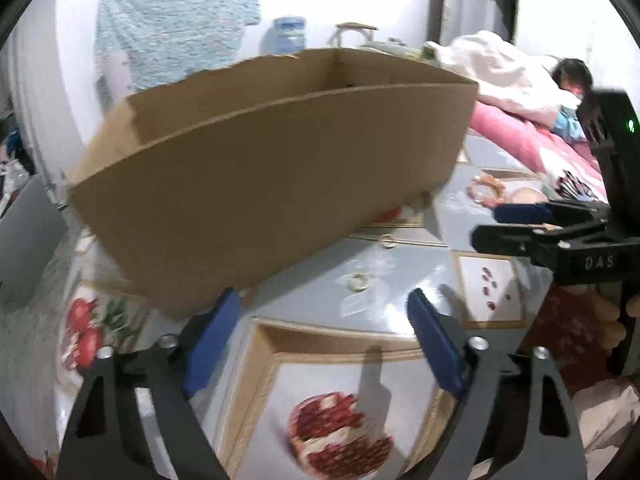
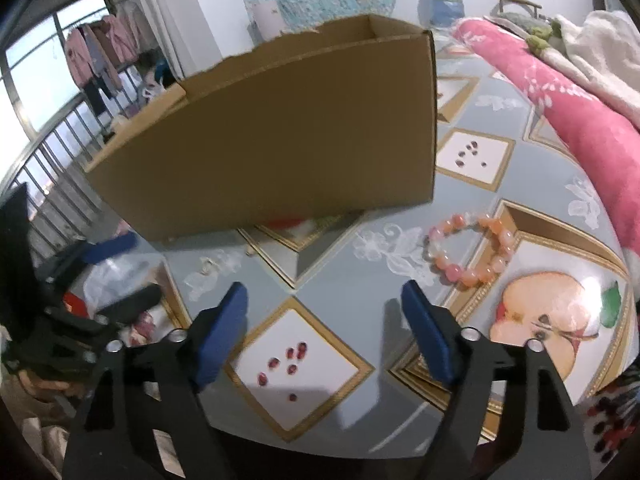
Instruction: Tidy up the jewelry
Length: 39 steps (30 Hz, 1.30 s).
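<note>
A pink and orange bead bracelet (image 2: 470,250) lies on the patterned tablecloth, ahead and right of my right gripper (image 2: 324,298), which is open and empty. The bracelet also shows in the left wrist view (image 1: 486,192), far right. A small pale ring (image 1: 359,281) lies on the cloth just ahead of my left gripper (image 1: 323,304), which is open and empty. It shows faintly in the right wrist view (image 2: 208,266). An open brown cardboard box (image 1: 272,168) stands behind both; it also fills the right wrist view (image 2: 280,136). My right gripper shows from the side in the left wrist view (image 1: 504,224).
A pink blanket roll (image 2: 568,120) and white bedding (image 1: 508,76) lie along the table's right side. The tablecloth (image 2: 472,156) has fruit pictures. A window with hanging clothes (image 2: 104,56) is at far left. A plastic bag (image 2: 116,280) sits at the left edge.
</note>
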Each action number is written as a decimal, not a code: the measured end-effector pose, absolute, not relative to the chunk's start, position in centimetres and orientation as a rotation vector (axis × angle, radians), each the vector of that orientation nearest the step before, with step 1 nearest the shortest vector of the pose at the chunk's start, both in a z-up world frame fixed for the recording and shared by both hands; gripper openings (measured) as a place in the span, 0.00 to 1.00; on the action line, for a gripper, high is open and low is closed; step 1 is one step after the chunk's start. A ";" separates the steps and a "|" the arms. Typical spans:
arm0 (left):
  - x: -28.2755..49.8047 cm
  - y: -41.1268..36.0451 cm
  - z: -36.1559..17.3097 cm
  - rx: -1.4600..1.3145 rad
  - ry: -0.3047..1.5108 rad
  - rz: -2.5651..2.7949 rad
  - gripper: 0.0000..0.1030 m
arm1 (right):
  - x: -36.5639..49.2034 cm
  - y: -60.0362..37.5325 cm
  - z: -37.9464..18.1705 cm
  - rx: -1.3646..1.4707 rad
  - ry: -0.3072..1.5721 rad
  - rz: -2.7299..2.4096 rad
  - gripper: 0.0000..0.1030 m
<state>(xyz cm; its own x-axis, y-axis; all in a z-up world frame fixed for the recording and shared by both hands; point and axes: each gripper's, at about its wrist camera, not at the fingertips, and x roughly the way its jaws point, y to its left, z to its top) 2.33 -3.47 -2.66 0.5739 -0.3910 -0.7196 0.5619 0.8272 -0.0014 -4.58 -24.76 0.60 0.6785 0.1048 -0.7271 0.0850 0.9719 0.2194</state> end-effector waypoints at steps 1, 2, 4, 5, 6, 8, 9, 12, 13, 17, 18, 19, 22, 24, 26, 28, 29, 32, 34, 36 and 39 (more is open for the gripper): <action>2.5 -3.9 -2.9 0.245 0.787 -0.582 0.67 | -4.5 -24.5 0.6 0.240 0.823 0.020 0.68; 2.6 -4.3 -3.0 0.248 0.791 -0.592 0.62 | -4.5 -24.2 0.7 0.236 0.820 0.028 0.68; 2.9 -5.0 -3.4 0.260 0.801 -0.617 0.54 | -4.2 -23.6 0.7 0.230 0.816 0.041 0.68; 3.0 -5.2 -3.5 0.264 0.805 -0.624 0.50 | -4.2 -23.5 0.6 0.226 0.816 0.048 0.67; 3.3 -5.4 -3.7 0.267 0.811 -0.629 0.48 | -4.1 -23.3 0.5 0.223 0.815 0.053 0.67; 3.7 -6.0 -4.1 0.271 0.824 -0.631 0.41 | -3.9 -23.4 0.2 0.224 0.818 0.061 0.67; 3.9 -6.1 -4.2 0.271 0.831 -0.632 0.40 | -3.8 -23.4 0.1 0.226 0.819 0.065 0.66; 4.3 -6.3 -4.3 0.279 0.833 -0.630 0.35 | -3.6 -23.6 -0.3 0.230 0.827 0.069 0.63; 4.4 -6.4 -4.3 0.286 0.832 -0.628 0.33 | -3.6 -23.6 -0.4 0.231 0.828 0.070 0.63; 4.4 -6.7 -4.3 0.310 0.831 -0.632 0.25 | -3.6 -23.6 -0.5 0.237 0.832 0.069 0.60; 4.3 -6.9 -4.3 0.319 0.830 -0.633 0.23 | -3.7 -23.6 -0.5 0.238 0.832 0.068 0.59; 4.2 -7.0 -4.3 0.325 0.829 -0.636 0.19 | -3.7 -23.7 -0.5 0.238 0.832 0.067 0.59; 3.9 -7.4 -4.2 0.349 0.825 -0.641 0.13 | -3.7 -23.8 -0.4 0.239 0.829 0.062 0.57; 3.9 -7.5 -4.3 0.347 0.824 -0.640 0.11 | -3.9 -23.9 -0.2 0.240 0.824 0.059 0.56; 4.0 -7.4 -4.2 0.343 0.822 -0.640 0.10 | -4.0 -24.1 0.0 0.240 0.820 0.058 0.54; 4.0 -7.3 -4.3 0.337 0.821 -0.641 0.10 | -4.2 -24.1 0.1 0.237 0.814 0.056 0.54; 4.0 -7.2 -4.3 0.335 0.821 -0.639 0.10 | -4.4 -24.1 0.2 0.235 0.812 0.056 0.54; 4.0 -6.7 -4.2 0.321 0.832 -0.627 0.10 | -4.5 -23.7 0.4 0.227 0.803 0.062 0.54; 4.0 -6.1 -4.2 0.307 0.843 -0.610 0.10 | -4.4 -23.4 0.6 0.218 0.797 0.072 0.54; 4.0 -5.3 -4.2 0.296 0.854 -0.583 0.10 | -4.0 -22.9 0.8 0.202 0.790 0.088 0.53; 4.2 -4.1 -4.1 0.265 0.873 -0.541 0.10 | -2.9 -21.7 1.0 0.168 0.790 0.115 0.50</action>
<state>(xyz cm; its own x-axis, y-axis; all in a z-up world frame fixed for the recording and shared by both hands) 4.22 -4.08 -4.10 0.5200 -0.3399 -0.7837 0.5501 0.8351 0.0028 -2.94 -21.65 0.98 0.6986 0.1652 -0.6962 -0.0400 0.9805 0.1925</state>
